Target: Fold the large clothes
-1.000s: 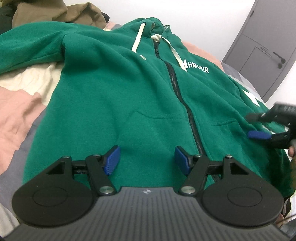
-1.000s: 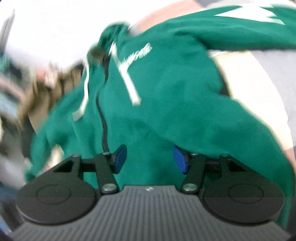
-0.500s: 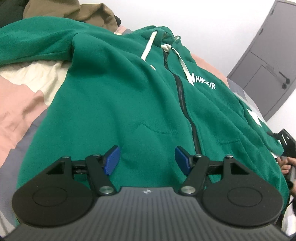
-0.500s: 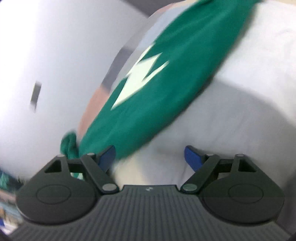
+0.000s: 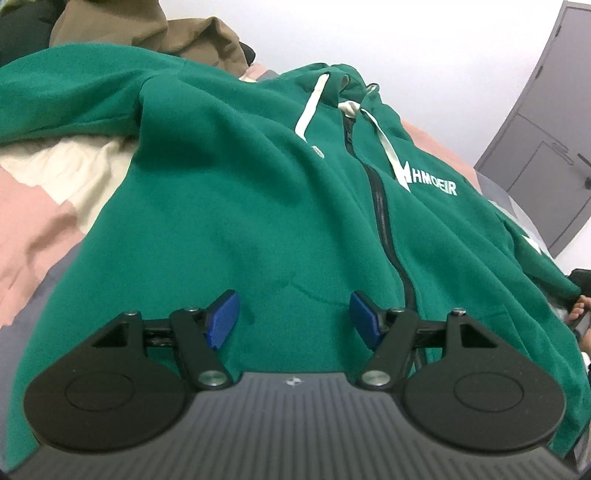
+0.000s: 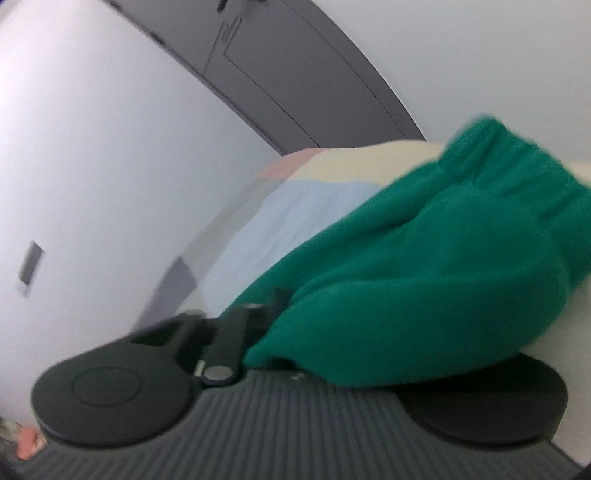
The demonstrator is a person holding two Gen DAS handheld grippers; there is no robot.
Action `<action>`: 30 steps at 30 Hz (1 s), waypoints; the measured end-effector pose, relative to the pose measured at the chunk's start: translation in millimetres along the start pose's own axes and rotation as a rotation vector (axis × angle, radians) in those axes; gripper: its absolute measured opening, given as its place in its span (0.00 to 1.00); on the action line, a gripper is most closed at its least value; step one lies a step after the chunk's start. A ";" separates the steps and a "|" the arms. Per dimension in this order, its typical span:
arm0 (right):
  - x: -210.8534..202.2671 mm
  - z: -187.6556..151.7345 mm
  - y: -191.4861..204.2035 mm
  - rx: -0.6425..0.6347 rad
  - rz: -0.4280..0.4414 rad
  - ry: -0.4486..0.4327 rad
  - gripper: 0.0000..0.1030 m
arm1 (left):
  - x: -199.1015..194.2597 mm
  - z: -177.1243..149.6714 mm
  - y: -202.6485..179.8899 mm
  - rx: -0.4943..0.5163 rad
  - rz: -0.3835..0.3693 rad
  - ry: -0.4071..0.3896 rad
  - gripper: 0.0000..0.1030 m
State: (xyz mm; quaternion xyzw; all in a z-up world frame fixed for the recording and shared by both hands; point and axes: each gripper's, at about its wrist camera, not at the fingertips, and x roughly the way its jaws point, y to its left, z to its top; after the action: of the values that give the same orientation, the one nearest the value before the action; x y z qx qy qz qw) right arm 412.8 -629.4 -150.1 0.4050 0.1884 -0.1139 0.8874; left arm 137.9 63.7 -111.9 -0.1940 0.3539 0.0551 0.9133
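A green zip-up hoodie (image 5: 229, 206) is lying face up and spread flat on a bed (image 5: 40, 218) whose cover is showing pink, cream and grey patches. Its dark zipper (image 5: 380, 218) is running down the middle, two white drawstrings (image 5: 310, 107) are trailing from the collar, and white lettering (image 5: 432, 184) is sitting on the chest. The left gripper (image 5: 293, 319) is hovering just above the lower hem, its blue pads (image 5: 221, 319) standing wide apart with nothing between them. In the right wrist view, which is blurred, the right gripper (image 6: 291, 332) is sitting at the end of a sleeve (image 6: 424, 280); the green cloth is draping over the fingers and hiding them, so whether the tongs are clamped on the fabric cannot be told. A brown garment (image 5: 155, 29) is lying heaped beyond the hoodie's shoulder. A grey door (image 5: 554, 147) is standing in the white wall behind the bed.
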 end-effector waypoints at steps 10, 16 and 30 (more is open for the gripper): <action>46.5 65.0 49.6 -0.269 -0.065 -0.113 0.07 | 23.6 18.3 -2.3 0.013 0.052 -0.022 0.69; 40.9 71.7 91.2 -0.353 -0.032 -0.154 0.06 | 28.8 26.9 1.9 0.010 0.055 -0.030 0.69; -149.2 -3.6 308.6 -0.772 0.418 -0.267 0.06 | -17.3 33.7 31.1 -0.091 -0.011 -0.064 0.69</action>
State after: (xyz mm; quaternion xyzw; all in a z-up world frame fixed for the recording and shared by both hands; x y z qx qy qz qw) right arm 386.7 -419.9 120.0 0.0558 0.0155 0.0951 0.9938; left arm 138.7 106.2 -87.4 -0.2352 0.3206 0.0724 0.9147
